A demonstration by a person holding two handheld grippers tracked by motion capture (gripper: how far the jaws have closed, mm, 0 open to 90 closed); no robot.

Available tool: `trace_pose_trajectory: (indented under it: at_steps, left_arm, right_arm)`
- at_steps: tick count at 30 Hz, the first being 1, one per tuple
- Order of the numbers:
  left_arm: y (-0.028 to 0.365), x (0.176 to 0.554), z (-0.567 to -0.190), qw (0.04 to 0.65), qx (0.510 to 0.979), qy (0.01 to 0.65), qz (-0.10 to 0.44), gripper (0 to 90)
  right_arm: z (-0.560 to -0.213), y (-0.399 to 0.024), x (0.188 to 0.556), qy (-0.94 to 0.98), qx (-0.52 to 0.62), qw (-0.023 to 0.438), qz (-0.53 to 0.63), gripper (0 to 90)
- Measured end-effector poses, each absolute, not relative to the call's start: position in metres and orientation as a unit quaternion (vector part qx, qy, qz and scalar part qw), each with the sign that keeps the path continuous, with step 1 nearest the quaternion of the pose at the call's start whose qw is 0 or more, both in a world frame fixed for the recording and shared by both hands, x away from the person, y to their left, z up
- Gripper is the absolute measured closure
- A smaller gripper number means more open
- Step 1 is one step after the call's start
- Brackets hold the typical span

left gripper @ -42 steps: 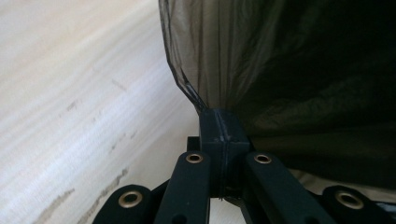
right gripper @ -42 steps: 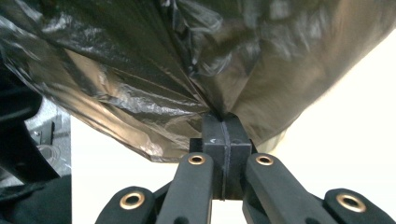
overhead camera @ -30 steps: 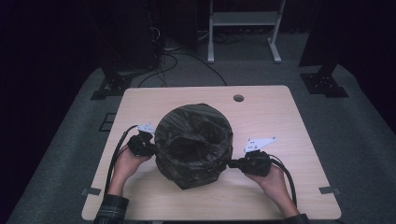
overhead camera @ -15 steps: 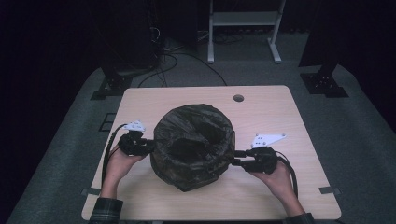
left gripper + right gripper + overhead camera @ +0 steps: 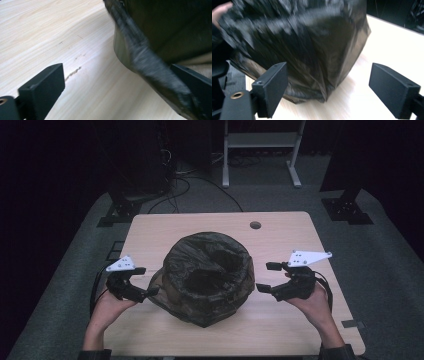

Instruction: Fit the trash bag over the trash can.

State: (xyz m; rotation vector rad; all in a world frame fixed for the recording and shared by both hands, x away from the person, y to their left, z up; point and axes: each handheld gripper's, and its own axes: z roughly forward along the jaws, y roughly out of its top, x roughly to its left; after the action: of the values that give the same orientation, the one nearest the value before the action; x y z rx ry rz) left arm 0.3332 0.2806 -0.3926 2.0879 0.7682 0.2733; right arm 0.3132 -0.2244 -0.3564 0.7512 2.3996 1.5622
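A dark, crinkled plastic bag (image 5: 207, 277) sits in the middle of the light wooden desk (image 5: 280, 330), its mouth gaping upward so I look down into a black hollow. Its film bulges out on all sides and rests directly on the wood.

My left tool (image 5: 145, 294) is at the bag's left side, low and near the desk's near-left edge. Its jaws have just been opening and now stand released; in the left gripper view one jaw sits over bare wood while the other lies right against the bag's lower fold (image 5: 150, 67) (blurred, so I cannot tell whether it still touches the film).

My right tool (image 5: 266, 277) is at the bag's right side, just clear of it. Its jaws have also just been opening and are spread wide, gripping nothing; in the right gripper view the bag (image 5: 312, 50) fills the space ahead of them, beyond the pads.

A small round hole (image 5: 255, 225) marks the desk's far edge. Beyond the desk lie grey carpet (image 5: 380, 250), loose cables (image 5: 185, 182) and a white metal stand (image 5: 260, 150).
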Motion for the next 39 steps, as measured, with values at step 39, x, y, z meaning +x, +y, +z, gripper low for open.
trace_pose_trajectory:
  at_steps: [39]
  left_arm:
    - [0.312, 0.267, -0.391, 0.462, 0.837, 0.267, 0.121, 0.0]
  right_arm:
    - [-0.293, -0.187, 0.323, 0.823, 0.195, 0.108, 0.522, 5.7]
